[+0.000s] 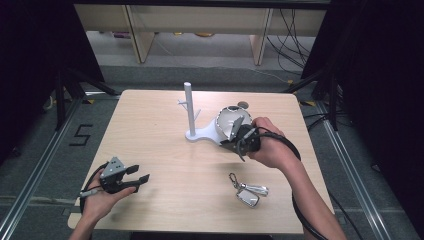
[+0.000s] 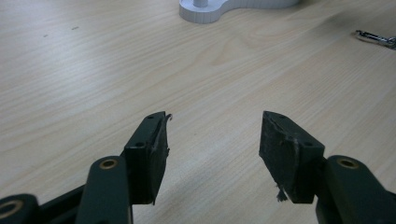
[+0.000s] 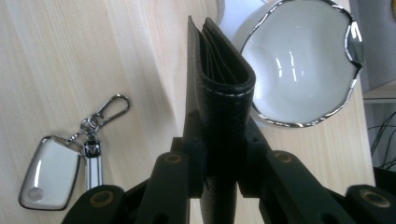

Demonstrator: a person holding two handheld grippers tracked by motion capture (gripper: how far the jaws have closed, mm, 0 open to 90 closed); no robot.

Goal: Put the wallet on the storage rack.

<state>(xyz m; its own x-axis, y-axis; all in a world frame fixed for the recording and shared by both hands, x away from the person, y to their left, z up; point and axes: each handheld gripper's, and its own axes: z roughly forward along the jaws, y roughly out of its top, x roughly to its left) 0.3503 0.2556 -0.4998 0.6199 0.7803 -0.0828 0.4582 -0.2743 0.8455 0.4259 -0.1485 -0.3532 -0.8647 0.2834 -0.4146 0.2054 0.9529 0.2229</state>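
My right gripper (image 1: 232,142) is shut on a folded black leather wallet (image 3: 224,93), held edge-up just above and beside a white bowl with a silver rim (image 3: 299,60). The bowl (image 1: 227,120) sits right of centre, next to a white stand with an upright post (image 1: 190,112). A white car key fob on a ring with a clip (image 1: 248,196) lies on the table near the front right, also seen as the fob (image 3: 46,172). My left gripper (image 1: 140,173) hovers low at the front left. Its jaws stand open around bare wood in the left gripper view (image 2: 212,135).
The light wooden table (image 1: 165,150) has rounded corners. The stand's flat base (image 2: 210,11) lies ahead of the left gripper, and part of the key ring (image 2: 376,38) shows far right. A small grey disc (image 1: 243,105) lies near the far edge. Black stand legs and cables flank the table.
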